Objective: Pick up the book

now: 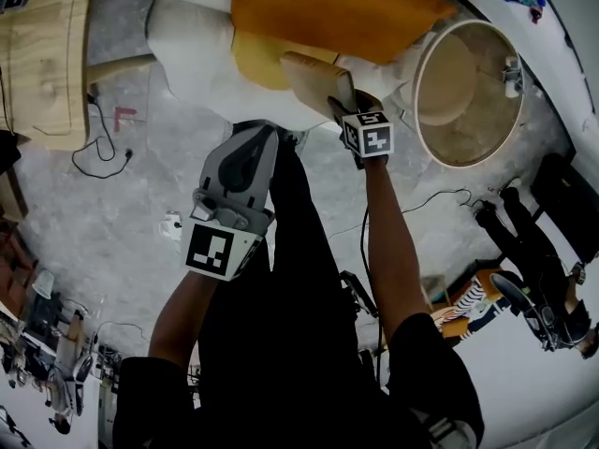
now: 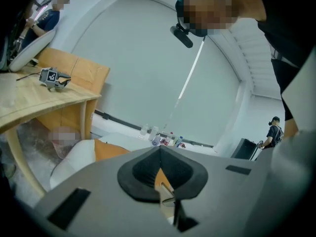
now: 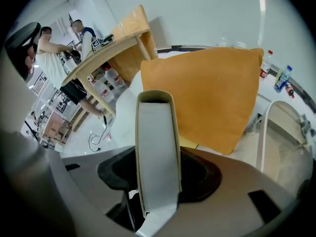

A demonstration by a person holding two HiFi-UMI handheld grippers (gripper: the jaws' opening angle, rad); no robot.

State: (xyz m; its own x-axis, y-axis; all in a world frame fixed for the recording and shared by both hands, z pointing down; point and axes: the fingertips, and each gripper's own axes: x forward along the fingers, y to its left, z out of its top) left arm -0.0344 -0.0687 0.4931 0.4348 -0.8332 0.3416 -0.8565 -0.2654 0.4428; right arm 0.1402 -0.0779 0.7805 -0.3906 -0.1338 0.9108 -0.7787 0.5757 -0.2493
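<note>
The book (image 1: 316,78) has a tan cover and white page edges. My right gripper (image 1: 342,108) is shut on it and holds it in the air, just in front of the white seat (image 1: 192,54). In the right gripper view the book (image 3: 157,147) stands edge-on between the jaws of the right gripper (image 3: 158,181), its spine end pointing away. My left gripper (image 1: 260,138) hangs lower and to the left, over the floor. Its dark pads meet in the left gripper view, where the left gripper (image 2: 159,169) holds nothing.
An orange cushion (image 1: 328,7) lies on the white seat, right behind the book. A round white-rimmed table (image 1: 463,92) stands to the right, a wooden table (image 1: 47,54) at far left. A cable (image 1: 98,152) trails on the floor. A person (image 1: 538,251) sits at the right.
</note>
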